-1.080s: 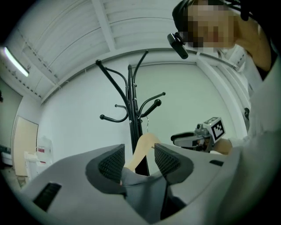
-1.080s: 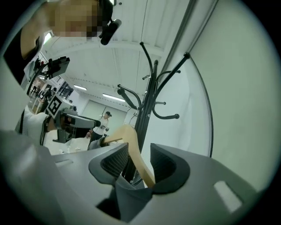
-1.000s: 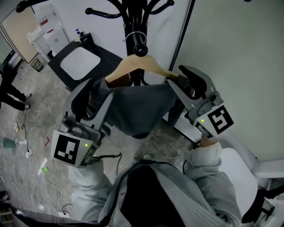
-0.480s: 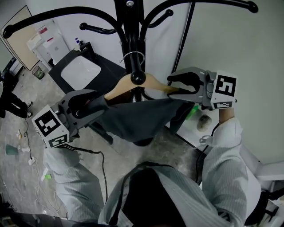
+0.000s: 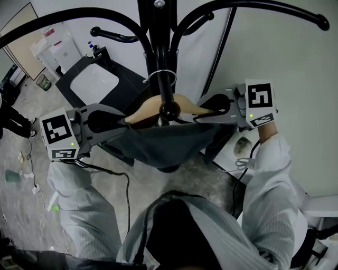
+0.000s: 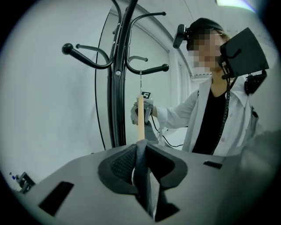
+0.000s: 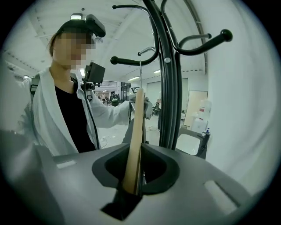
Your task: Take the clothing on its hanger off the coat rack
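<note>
A wooden hanger (image 5: 185, 105) with a dark grey garment (image 5: 163, 145) draped over it hangs by its metal hook (image 5: 165, 76) on the black coat rack (image 5: 158, 47). My left gripper (image 5: 122, 122) is at the hanger's left end, its jaws closing with the garment-covered tip between them (image 6: 140, 151). My right gripper (image 5: 203, 113) is at the right end, jaws closing around the bare wood (image 7: 136, 162). In both gripper views the pads press on the hanger (image 7: 137, 127), which runs straight away from the jaws toward the other gripper.
The rack's curved arms (image 5: 264, 8) spread overhead and a knobbed peg (image 5: 169, 109) juts out just below the hook. A black table with a white panel (image 5: 95, 84) stands behind left. Cables (image 5: 127, 184) lie on the floor. The pale wall (image 5: 296, 63) is close on the right.
Both grippers rose from beside the garment to the hanger's two ends, levelled out, and their wide jaws closed onto the tips. The hanger still hangs on the rack.
</note>
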Action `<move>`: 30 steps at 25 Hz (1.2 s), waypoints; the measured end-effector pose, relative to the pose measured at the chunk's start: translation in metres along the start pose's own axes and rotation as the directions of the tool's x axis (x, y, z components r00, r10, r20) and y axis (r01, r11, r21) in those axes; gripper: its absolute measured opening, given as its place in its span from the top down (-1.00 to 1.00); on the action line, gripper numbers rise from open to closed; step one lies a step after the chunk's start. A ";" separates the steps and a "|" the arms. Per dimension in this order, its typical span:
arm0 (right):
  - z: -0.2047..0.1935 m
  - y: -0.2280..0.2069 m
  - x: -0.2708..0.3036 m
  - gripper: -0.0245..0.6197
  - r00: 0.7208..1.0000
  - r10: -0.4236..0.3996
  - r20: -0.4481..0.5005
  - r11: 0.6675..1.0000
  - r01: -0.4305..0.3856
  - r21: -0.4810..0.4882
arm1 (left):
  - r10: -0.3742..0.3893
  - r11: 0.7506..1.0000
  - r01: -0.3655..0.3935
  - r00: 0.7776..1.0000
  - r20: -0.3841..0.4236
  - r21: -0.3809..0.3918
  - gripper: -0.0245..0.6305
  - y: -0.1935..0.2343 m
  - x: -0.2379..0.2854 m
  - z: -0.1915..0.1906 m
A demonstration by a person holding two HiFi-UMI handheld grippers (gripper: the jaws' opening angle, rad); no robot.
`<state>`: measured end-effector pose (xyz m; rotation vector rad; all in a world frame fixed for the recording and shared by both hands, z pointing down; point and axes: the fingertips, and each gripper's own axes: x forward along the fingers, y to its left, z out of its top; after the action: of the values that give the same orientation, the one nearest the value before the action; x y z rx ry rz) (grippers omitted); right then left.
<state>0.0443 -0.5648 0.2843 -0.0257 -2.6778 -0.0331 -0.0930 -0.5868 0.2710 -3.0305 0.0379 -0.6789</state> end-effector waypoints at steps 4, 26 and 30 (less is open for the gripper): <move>-0.001 -0.005 0.000 0.75 0.999 -0.045 -0.007 0.998 0.045 -0.049 | -0.030 0.999 0.030 1.000 0.002 -0.012 0.71 0.001 0.006 0.001; 0.030 0.067 -0.086 0.76 0.953 -0.304 -0.012 0.940 0.298 -0.167 | -0.039 0.967 0.021 0.997 0.065 0.256 0.72 -0.066 0.034 0.097; 0.010 0.119 -0.112 0.76 0.920 -0.390 -0.040 0.914 0.382 -0.134 | -0.140 0.949 0.114 0.988 0.068 0.295 0.72 -0.104 0.069 0.106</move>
<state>0.1432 -0.4474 0.2274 0.4595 -2.5680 -0.3202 0.0165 -0.4822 0.2092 -2.7905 -0.2409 -0.5047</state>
